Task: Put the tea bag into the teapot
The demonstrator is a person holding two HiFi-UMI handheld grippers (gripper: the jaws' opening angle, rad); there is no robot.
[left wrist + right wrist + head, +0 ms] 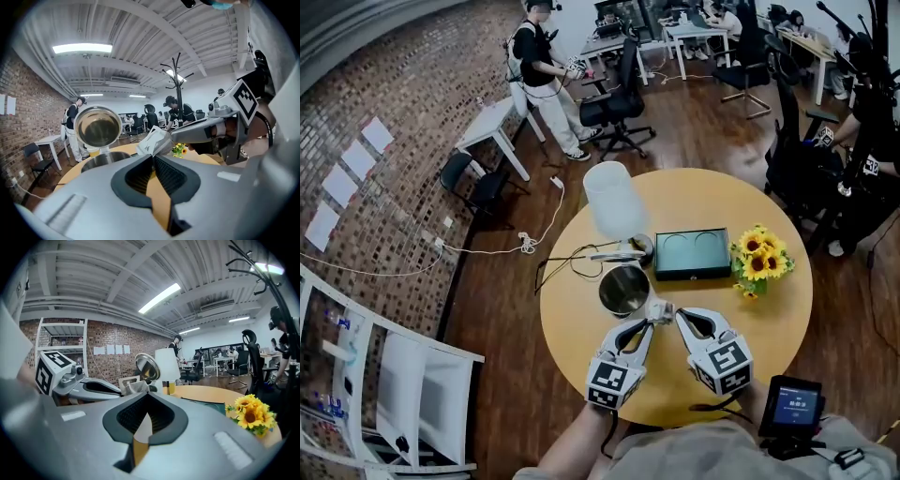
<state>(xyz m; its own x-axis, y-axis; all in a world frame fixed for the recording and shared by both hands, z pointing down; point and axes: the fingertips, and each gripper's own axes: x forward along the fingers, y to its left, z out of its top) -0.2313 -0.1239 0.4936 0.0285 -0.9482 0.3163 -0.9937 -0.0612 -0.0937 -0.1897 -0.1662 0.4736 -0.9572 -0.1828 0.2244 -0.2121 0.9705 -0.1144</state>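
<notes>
Tea bag point(661, 308) clamped in jaws of left gripper point(651, 319) and right gripper point(678, 316), just near-right of open teapot point(624, 289).

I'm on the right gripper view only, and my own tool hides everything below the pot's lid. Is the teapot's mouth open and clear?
Observer: Yes. The head view shows the teapot open at the top, and it looks empty inside.
Operator: Is the left tool actually gripping the tea bag?
Observer: Its own view shows the left tool shut on the tea bag, opposite your right tool.
Operator: Anything behind my tool?
Observer: A small lit screen sits by the near edge of the table, to your right.
</notes>
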